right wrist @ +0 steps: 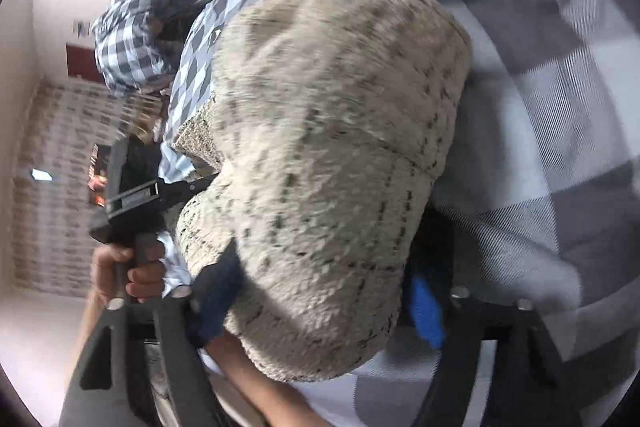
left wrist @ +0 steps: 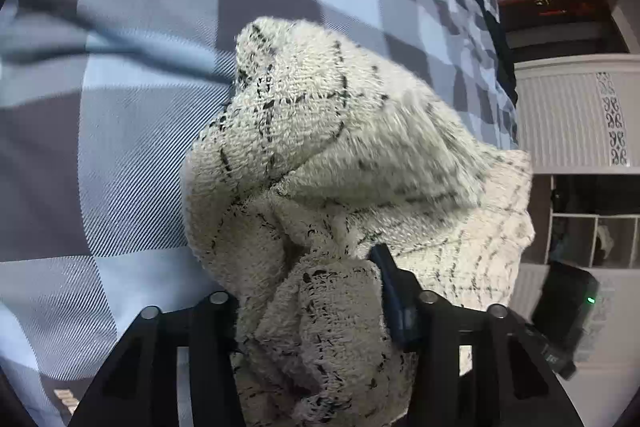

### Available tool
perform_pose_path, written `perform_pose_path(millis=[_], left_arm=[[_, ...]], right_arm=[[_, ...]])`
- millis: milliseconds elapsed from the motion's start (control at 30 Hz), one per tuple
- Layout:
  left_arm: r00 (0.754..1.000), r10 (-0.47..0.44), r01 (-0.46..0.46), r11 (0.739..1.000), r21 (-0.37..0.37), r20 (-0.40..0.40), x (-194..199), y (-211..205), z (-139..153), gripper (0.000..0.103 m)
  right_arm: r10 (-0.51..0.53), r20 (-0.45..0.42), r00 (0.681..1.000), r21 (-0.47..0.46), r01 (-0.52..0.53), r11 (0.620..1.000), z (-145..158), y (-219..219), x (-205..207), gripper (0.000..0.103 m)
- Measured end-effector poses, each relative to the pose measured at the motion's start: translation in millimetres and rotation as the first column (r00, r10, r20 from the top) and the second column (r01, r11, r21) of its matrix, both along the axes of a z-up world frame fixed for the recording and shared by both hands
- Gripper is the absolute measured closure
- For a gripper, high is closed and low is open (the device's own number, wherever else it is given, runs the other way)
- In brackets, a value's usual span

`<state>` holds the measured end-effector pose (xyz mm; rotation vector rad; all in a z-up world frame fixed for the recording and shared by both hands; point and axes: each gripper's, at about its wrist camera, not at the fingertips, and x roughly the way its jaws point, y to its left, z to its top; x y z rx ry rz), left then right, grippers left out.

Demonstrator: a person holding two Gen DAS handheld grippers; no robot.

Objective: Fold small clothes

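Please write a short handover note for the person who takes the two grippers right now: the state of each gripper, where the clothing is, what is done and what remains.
Left gripper: shut on the cream knitted garment with thin dark check lines, bunched between its fingers.
Right gripper: shut on the same garment, which drapes over it.
The garment hangs lifted between both grippers, above the blue and grey checked bed cover.
Done: garment picked up with both grippers.
Left: no neat fold shows yet; probably lay it flat on the cover, fold it, then release.
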<state>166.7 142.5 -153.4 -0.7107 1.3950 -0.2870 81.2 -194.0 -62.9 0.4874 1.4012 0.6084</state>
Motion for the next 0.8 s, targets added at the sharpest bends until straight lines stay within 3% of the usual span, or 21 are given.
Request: perform_pose_path(millis=[33,167,233,300,333,400,467,533,600,700,800], left_arm=[[1.000,-0.008,0.008,1.000,0.023,0.023,0,-4,7,0.060],[0.990,-0.070,0.053,0.989,0.137,0.121,4,-22,39,0.061],[0.990,-0.066,0.047,0.988,0.147,0.127,8,-25,40,0.061],[0.994,-0.060,0.044,0.986,0.159,0.094,9,-25,33,0.061],[0.995,-0.055,0.042,0.985,0.166,0.077,9,-23,30,0.061],[0.998,-0.044,0.035,0.987,0.159,0.054,9,-24,26,0.060],[0.997,-0.050,0.041,0.985,0.169,0.051,7,-24,24,0.060],[0.999,-0.038,0.031,0.983,0.179,0.036,9,-24,17,0.058],[1.000,-0.002,-0.003,0.989,0.149,0.031,9,-20,11,0.059],[0.999,0.015,-0.021,0.991,0.130,0.047,1,-13,13,0.059],[0.994,-0.002,-0.021,0.979,0.201,0.113,0,-24,31,0.061]], right_arm=[[0.004,0.040,0.999,-0.007,-0.003,1.000,10,3,-3,0.057],[0.012,0.182,0.983,-0.054,-0.002,0.999,43,10,-1,0.062],[0.009,0.179,0.984,-0.049,0.000,0.999,42,7,10,0.062],[-0.011,0.117,0.993,-0.031,0.015,0.999,27,-2,25,0.061],[-0.036,0.049,0.998,-0.002,0.036,0.999,13,-8,30,0.056],[-0.070,-0.053,0.996,0.051,0.073,0.996,-7,-24,30,0.038],[-0.110,-0.126,0.986,0.034,0.115,0.993,-22,-26,28,0.001],[-0.099,-0.109,0.989,-0.032,0.096,0.995,-34,-15,30,0.001],[-0.064,-0.100,0.993,-0.008,0.064,0.998,-39,-2,35,0.001],[-0.043,-0.097,0.994,0.043,0.047,0.998,-37,6,41,0.019],[-0.020,0.026,0.999,-0.004,0.021,1.000,-10,8,33,0.037]])
